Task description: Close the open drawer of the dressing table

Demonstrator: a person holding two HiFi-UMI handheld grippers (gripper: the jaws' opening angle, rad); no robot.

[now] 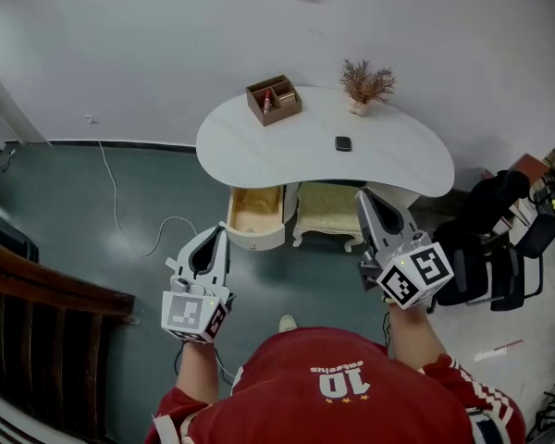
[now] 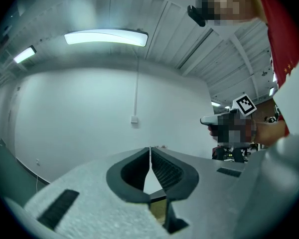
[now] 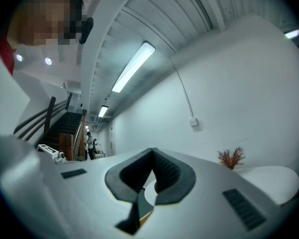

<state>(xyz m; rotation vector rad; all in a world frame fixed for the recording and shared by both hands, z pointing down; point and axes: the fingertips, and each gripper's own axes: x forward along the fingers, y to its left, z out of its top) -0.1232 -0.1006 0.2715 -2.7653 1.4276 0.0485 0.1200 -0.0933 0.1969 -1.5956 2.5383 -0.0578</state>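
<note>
The white dressing table (image 1: 388, 160) stands against the wall. Its left drawer (image 1: 256, 215) is pulled out, showing a bare wooden inside. My left gripper (image 1: 221, 230) is shut with nothing in it, and its tips sit just in front and to the left of the drawer's front. My right gripper (image 1: 362, 194) is also shut and empty, its tips under the table's front edge to the right of the stool. In the left gripper view the left gripper (image 2: 150, 149) has its jaws together and faces the wall. In the right gripper view the right gripper (image 3: 152, 150) has its tips meeting.
A cream stool (image 1: 328, 213) is tucked under the table beside the drawer. On the tabletop are a brown organiser box (image 1: 274, 99), a dried plant (image 1: 365, 86) and a small black object (image 1: 343, 143). A white cable (image 1: 120, 213) trails on the floor at left. Black chairs (image 1: 499, 252) stand at right.
</note>
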